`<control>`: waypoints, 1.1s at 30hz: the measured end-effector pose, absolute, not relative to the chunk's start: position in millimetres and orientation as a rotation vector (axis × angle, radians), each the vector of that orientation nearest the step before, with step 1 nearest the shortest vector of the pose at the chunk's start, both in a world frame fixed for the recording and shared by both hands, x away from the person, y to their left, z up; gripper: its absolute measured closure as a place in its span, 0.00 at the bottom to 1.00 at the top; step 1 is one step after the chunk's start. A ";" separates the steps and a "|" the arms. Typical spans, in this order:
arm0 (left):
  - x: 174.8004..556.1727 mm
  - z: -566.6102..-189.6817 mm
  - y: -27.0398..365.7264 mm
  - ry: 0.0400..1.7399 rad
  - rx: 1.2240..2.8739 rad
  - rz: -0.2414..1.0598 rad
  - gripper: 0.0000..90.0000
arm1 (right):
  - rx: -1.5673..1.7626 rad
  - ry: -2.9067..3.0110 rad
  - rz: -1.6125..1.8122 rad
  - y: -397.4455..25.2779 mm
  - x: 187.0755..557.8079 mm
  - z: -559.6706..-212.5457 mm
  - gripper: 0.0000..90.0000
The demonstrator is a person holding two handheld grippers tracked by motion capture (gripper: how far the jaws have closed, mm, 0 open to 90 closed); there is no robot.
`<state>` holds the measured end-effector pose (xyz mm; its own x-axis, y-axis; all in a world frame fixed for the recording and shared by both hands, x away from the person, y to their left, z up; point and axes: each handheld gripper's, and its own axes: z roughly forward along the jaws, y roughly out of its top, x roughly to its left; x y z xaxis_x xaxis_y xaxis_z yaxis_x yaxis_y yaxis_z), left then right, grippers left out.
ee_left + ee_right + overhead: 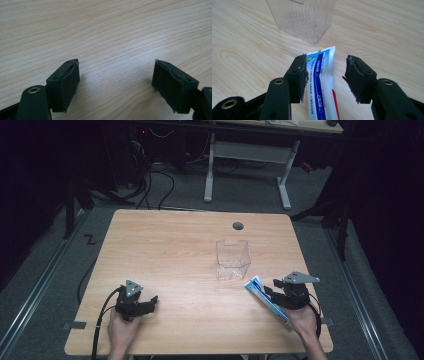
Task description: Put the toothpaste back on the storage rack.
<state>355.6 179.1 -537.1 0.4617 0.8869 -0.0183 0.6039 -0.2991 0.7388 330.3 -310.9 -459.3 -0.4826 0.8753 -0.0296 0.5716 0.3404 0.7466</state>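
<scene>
A white and blue toothpaste tube [265, 296] [321, 82] lies flat on the wooden table [180, 255] at the front right. My right gripper [275, 289] [325, 77] is open and straddles the tube, with its left pad touching the tube's edge and its right pad apart from it. A clear plastic box [232, 259] [302, 18] stands upright just beyond the tube's flat end. At the front left my left gripper [151, 302] [116, 83] rests open on bare wood with nothing between its jaws.
A round cable hole [238, 226] sits near the table's far edge. Beyond the table stand a white desk frame [247, 167] and cables on a grey floor. Bare wood spans the table's middle and left.
</scene>
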 end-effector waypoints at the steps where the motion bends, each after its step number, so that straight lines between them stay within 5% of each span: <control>1: 355.6 -537.1 179.1 1.237 2.021 0.524 0.25 | 1.271 2.193 0.945 -310.4 330.8 -458.6 0.57; 33: 355.5 -537.1 178.9 1.235 2.023 0.524 0.25 | 1.284 2.444 0.537 -282.1 367.7 -485.9 0.51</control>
<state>355.5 178.9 -537.1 0.4640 0.8857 -0.0177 0.6029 -0.3011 0.7388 367.7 -282.1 -485.9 -0.5408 0.8338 -0.1111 0.7103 0.5234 0.4707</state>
